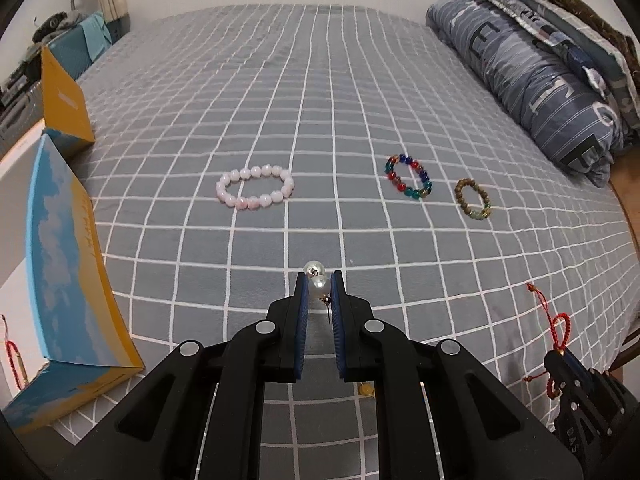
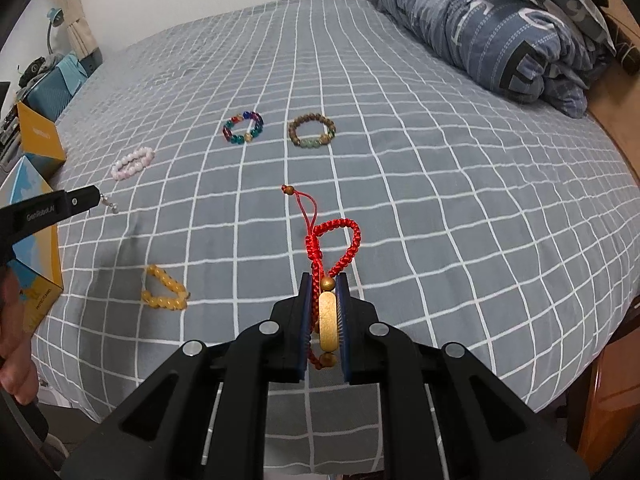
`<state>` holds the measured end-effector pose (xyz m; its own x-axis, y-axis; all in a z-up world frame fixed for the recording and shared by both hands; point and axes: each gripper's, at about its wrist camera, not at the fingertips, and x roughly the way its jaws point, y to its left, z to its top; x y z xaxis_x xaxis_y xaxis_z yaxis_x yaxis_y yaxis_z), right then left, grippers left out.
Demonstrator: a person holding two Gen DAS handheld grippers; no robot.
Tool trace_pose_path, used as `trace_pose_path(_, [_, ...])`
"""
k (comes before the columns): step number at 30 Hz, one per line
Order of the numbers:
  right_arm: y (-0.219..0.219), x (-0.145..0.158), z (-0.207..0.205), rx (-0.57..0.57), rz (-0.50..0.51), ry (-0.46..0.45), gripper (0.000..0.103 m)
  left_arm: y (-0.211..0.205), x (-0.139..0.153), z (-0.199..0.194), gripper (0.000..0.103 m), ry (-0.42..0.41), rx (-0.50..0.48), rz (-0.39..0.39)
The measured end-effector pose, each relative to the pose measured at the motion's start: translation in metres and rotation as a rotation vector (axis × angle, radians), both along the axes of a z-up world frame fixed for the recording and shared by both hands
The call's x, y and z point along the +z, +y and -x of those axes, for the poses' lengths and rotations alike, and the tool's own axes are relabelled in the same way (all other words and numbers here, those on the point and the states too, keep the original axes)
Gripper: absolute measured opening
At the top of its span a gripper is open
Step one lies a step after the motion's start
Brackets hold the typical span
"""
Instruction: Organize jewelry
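The left gripper (image 1: pixel 319 280) pinches a pearl earring (image 1: pixel 319 285) above the gray checked bed (image 1: pixel 240 100). The right gripper (image 2: pixel 324 282) squeezes a red braided bracelet (image 2: pixel 334 240), and more bracelets lie on the bed.

Open checked bedspread (image 1: pixel 320 92) stretches far ahead; 3 bracelets lie across the middle: pink bead bracelet (image 1: pixel 255 187), multicoloured one (image 1: pixel 409 177), brown one (image 1: pixel 473 200). Blue-yellow boxes (image 1: pixel 68 280) wall the left, folded quilt (image 1: pixel 532 80) the far right
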<state>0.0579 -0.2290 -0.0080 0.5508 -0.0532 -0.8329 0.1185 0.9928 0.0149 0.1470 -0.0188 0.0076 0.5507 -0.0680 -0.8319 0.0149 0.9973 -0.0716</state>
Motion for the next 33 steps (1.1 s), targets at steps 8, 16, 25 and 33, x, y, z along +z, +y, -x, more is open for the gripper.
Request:
trace_pose_path(8, [0.015, 0.011, -0.01, 0.027, 0.026, -0.061, 0.011, 0.003, 0.016, 0.014, 0.011, -0.061, 0.001, -0.01])
trace_pose_path(16, [0.031, 0.025, -0.022, 0.052, 0.047, -0.119, 0.011, 0.014, 0.03, 0.026, 0.011, -0.109, 0.016, -0.009])
trace_pose_path(25, [0.05, 0.038, -0.034, 0.079, 0.049, -0.166, 0.011, 0.035, 0.044, 0.042, 0.011, -0.163, 0.053, -0.034])
trace_pose_path(33, [0.083, 0.056, -0.043, 0.124, 0.03, -0.197, 0.011, 0.057, 0.056, 0.054, 0.011, -0.199, 0.091, -0.05])
